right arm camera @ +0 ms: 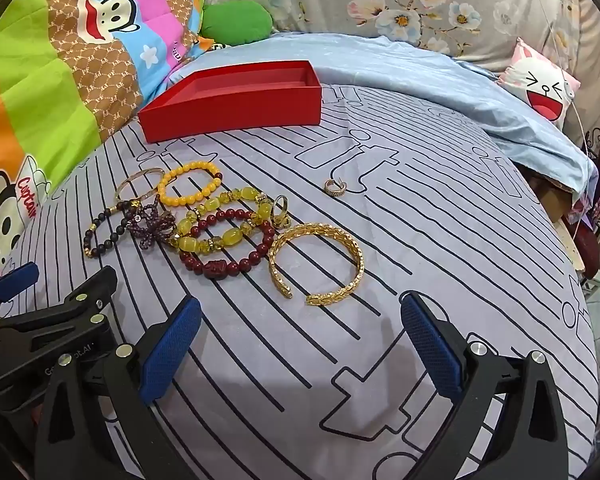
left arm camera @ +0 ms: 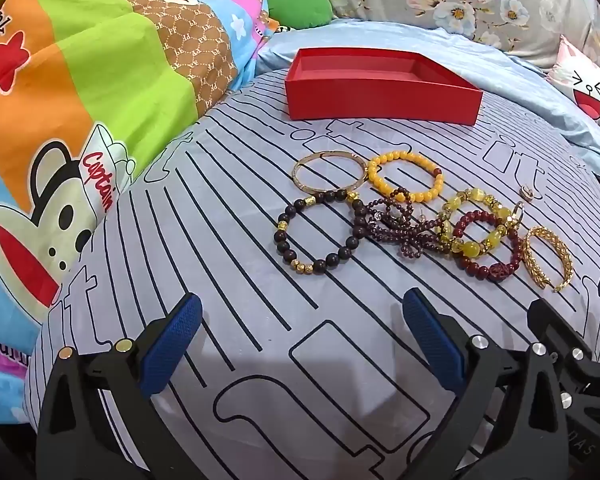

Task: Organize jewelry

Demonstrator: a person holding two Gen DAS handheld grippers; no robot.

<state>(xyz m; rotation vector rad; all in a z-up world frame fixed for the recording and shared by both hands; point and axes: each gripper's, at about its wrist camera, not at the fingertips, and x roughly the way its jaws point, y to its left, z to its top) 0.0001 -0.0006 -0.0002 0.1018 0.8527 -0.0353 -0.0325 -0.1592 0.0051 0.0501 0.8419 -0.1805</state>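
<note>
Two grippers hover over a bed sheet (right arm camera: 380, 360) of grey cloth with black lines, cartoon and floral bedding behind. Our left gripper (left arm camera: 300, 344) and right gripper (right arm camera: 300, 344) both have their fingers spread wide, holding nothing. We count one red box (left arm camera: 380, 100), open-topped, beyond the jewelry. Five beaded bracelets lie clustered, among them a yellow bead bracelet (right arm camera: 190, 184). Beside them sit two gold bangles: a thin bangle (left arm camera: 328, 172) and an open woven cuff (right arm camera: 316, 260). One small ring (right arm camera: 334, 187) lies apart.
</note>
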